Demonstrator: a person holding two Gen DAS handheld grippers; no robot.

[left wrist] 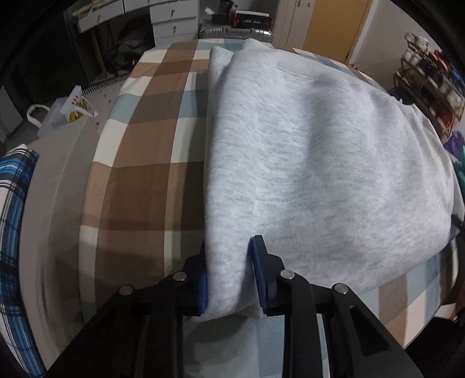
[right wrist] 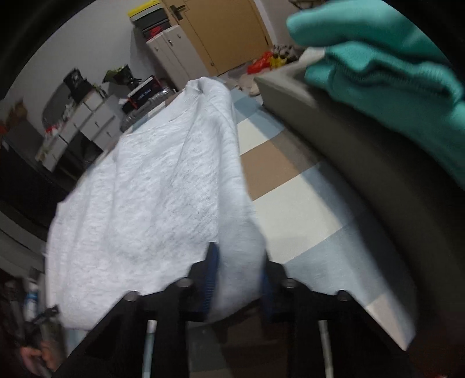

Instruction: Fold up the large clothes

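Jaws of left gripper and right gripper pinch the pale grey fleece sweatshirt's near edge, probably to fold it over the checked bedcover.

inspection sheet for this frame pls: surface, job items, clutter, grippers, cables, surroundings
Surface: bed with checked cover in brown, cream and pale blue; grey padded edge alongside.
Job's things: light grey sweatshirt spread on the cover, near edge bunched at both grippers.
Clutter: teal garment on the padded edge; blue plaid cloth at the far left.
Grippers: left gripper shut on the sweatshirt; right gripper shut on a fold of it.
Cables: nothing seen.
Surroundings: white drawers, suitcase, tan door, rack of shoes, bag on the floor.
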